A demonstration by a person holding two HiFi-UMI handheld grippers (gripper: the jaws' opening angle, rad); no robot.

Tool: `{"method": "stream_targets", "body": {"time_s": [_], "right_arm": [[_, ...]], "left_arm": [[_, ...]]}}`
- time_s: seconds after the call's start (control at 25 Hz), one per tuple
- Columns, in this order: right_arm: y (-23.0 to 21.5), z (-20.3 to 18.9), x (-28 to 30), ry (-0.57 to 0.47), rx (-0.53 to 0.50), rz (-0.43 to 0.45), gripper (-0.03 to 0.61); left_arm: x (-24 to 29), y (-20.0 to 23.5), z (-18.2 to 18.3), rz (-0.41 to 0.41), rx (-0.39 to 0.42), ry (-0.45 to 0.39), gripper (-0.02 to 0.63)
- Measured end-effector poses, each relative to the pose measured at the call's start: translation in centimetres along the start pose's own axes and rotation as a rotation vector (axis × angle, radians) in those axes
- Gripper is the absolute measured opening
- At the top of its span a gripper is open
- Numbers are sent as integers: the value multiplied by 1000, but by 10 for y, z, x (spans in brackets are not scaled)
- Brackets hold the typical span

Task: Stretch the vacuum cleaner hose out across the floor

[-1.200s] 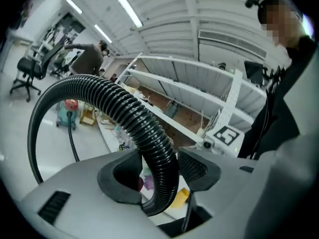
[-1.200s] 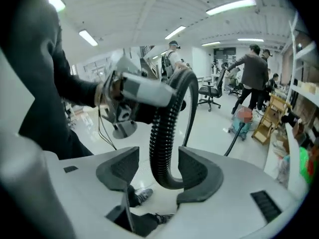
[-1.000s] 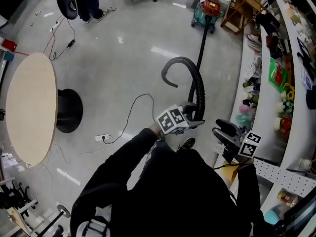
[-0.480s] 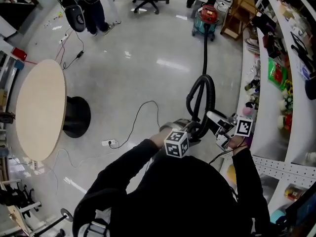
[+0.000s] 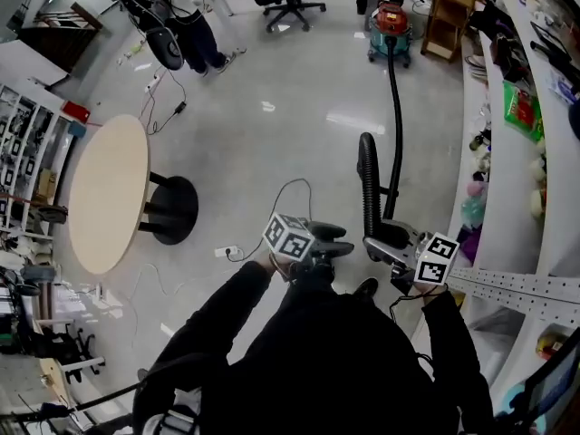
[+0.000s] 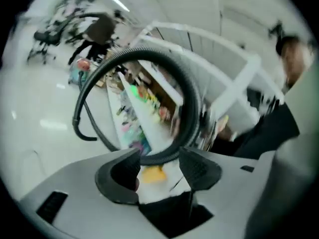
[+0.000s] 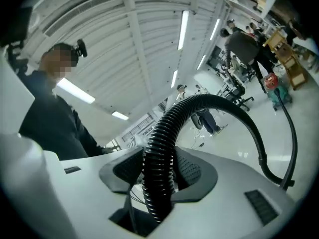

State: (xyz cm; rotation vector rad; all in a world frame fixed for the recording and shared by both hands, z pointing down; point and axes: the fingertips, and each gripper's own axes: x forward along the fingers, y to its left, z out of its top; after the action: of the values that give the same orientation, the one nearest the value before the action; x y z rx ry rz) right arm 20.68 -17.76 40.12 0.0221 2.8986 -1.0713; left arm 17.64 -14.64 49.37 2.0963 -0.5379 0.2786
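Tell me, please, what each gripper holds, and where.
The right gripper, jaws just closing, clamps the black ribbed plastic vacuum hose below its loop; the left gripper seemingly pinches it too.

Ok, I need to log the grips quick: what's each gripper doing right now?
Left gripper: jaws apart, hose at their tips; grip cannot be told.
Right gripper: jaws just closed further, gripping the hose.

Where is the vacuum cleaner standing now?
The vacuum cleaner stands on the floor at the head view's top right, beside a wooden rack, its hose running down to the right claw.
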Motion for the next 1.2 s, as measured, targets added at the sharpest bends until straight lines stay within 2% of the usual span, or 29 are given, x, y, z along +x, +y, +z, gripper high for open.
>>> {"method": "stream_targets", "body": {"time_s": [0.08,0.16,0.2,0.28,0.36,0.44,0.48,0.52,0.56,0.6,0.64,0.68,0.72,0.8,0.92,1.0,1.12,1.2], "right_arm": [[12,-24,-5,69,-98,4,190],[23,-46,-8,132,-189,-1,190],[29,-57,-7,180,-238,-7,190],[39,-83,-3,308,-341,-20,192],[45,-104,-1,391,-392,-29,192],[46,-117,0,422,-406,-51,192],[46,-123,2,447,-415,-61,192],[47,-133,5,490,-423,-67,192],[48,-145,9,550,-422,-67,192],[50,-159,13,618,-405,-61,220],[53,-171,17,677,-368,-51,290],[58,-176,21,709,-311,-43,346],[64,-174,27,702,-241,-38,367],[77,-149,43,582,-79,-45,367],[84,-91,75,295,137,-94,367],[79,-62,96,151,251,-130,367],[69,-37,128,16,378,-151,367],[71,-27,145,-44,423,-121,367]], "left_arm": [[-13,-21,46,-167,-272,-284,253],[-21,-35,72,-295,-446,-440,289],[-23,-41,78,-352,-494,-486,343],[-32,-49,87,-440,-537,-562,350],[-40,-56,88,-465,-512,-591,350],[-41,-59,79,-407,-432,-556,334],[-41,-59,71,-359,-382,-530,260],[-43,-57,61,-311,-329,-504,224],[-45,-57,51,-265,-272,-477,220],[-48,-57,40,-217,-207,-447,217],[-50,-56,28,-170,-134,-412,216],[-54,-56,17,-126,-61,-375,215],[-58,-55,7,-90,8,-340,215],[-73,-52,-14,-38,128,-286,215],[-102,-48,-44,6,293,-221,215],[-115,-48,-63,32,422,-169,215],[-125,-57,-88,65,630,-99,215],[-125,-66,-101,88,757,-55,215]]}}
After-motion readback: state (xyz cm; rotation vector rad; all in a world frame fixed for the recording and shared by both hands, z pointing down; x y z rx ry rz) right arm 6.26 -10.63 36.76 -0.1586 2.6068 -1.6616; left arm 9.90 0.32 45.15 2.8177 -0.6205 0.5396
